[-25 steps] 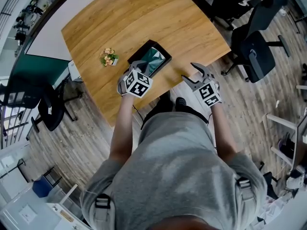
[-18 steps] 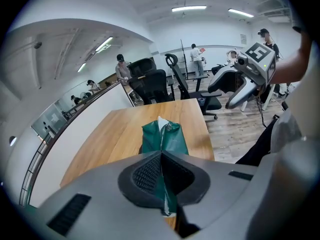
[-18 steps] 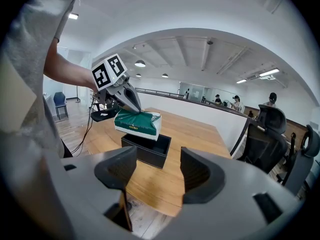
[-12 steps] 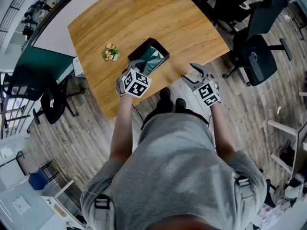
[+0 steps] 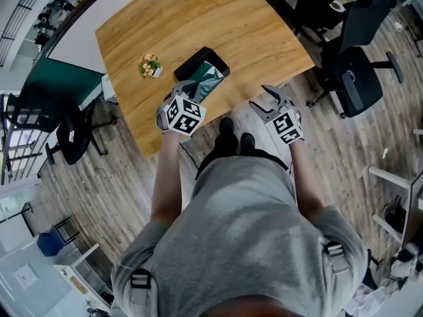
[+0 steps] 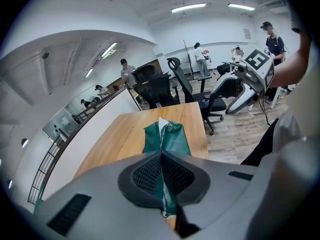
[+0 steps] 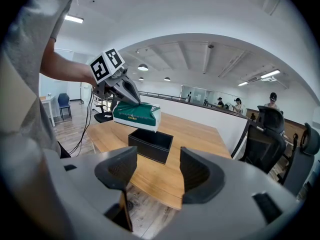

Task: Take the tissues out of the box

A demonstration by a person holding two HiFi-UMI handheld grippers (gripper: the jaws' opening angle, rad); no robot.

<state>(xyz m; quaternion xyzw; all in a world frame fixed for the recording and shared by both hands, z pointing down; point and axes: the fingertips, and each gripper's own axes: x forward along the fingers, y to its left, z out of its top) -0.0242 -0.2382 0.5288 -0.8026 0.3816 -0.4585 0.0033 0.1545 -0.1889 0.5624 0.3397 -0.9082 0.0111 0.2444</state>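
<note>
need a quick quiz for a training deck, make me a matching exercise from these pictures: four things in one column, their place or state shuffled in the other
Things
1. green plastic tissue pack
2. black rectangular box
3. small cluster of flowers
4. right gripper

Place or state
a. jaws open, nothing between them
b. alone on the wooden table, left of the box in the head view
c. on the table, open top, below the raised pack
d. pinched in the shut left gripper, up in the air

Pairs: 1-d, 2-c, 3-b, 4-a
</note>
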